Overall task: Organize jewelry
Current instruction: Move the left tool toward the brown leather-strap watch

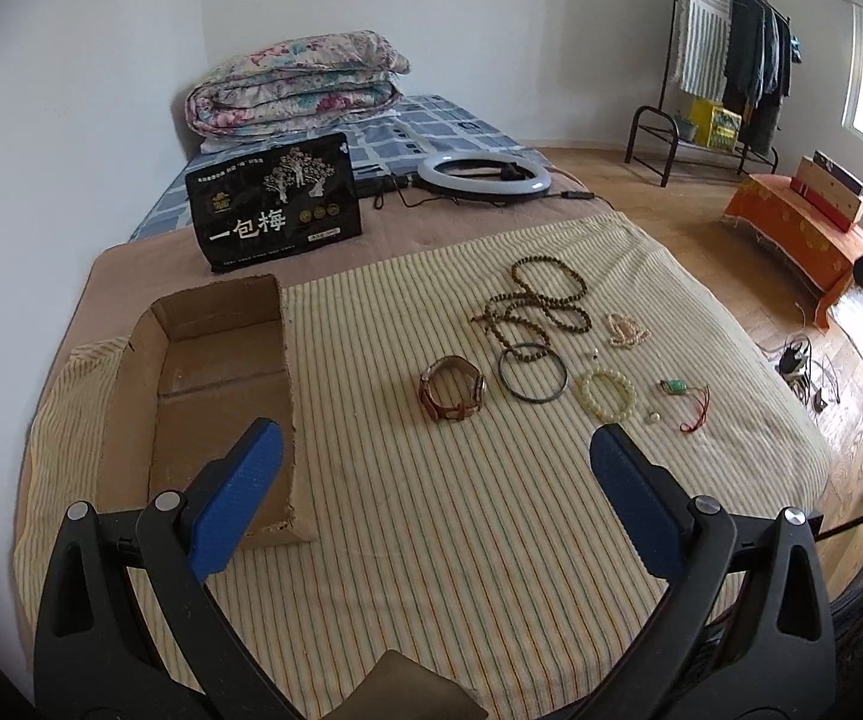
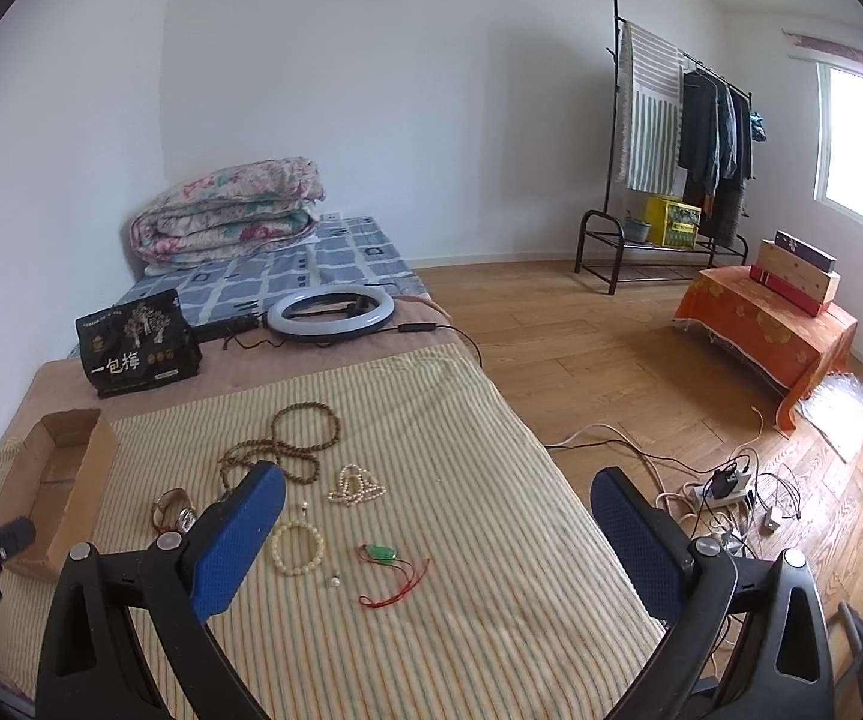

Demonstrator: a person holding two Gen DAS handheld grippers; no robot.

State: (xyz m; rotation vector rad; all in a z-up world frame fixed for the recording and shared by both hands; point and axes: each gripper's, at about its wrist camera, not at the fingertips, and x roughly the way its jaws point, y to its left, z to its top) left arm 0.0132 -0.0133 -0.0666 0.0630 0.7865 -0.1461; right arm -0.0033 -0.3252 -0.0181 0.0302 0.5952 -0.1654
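Lying loose: brown bead necklace [image 1: 542, 300], leather-strapped watch [image 1: 452, 387], dark bangle [image 1: 532, 380].

Jewelry lay loose ahead of my gripper.
Brown-strapped watch [image 1: 452, 389], dark bangle [image 1: 532, 372], pale bead bracelet [image 1: 607, 396] lay flat; cardboard box [image 1: 215, 396] sat left.

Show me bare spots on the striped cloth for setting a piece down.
Free: the strip between the cardboard box and the watch; the near cloth under the open left tool; the box floor. Crowded: the cluster from the wooden bead strand to the bangle, cream bead bracelet and green pendant.
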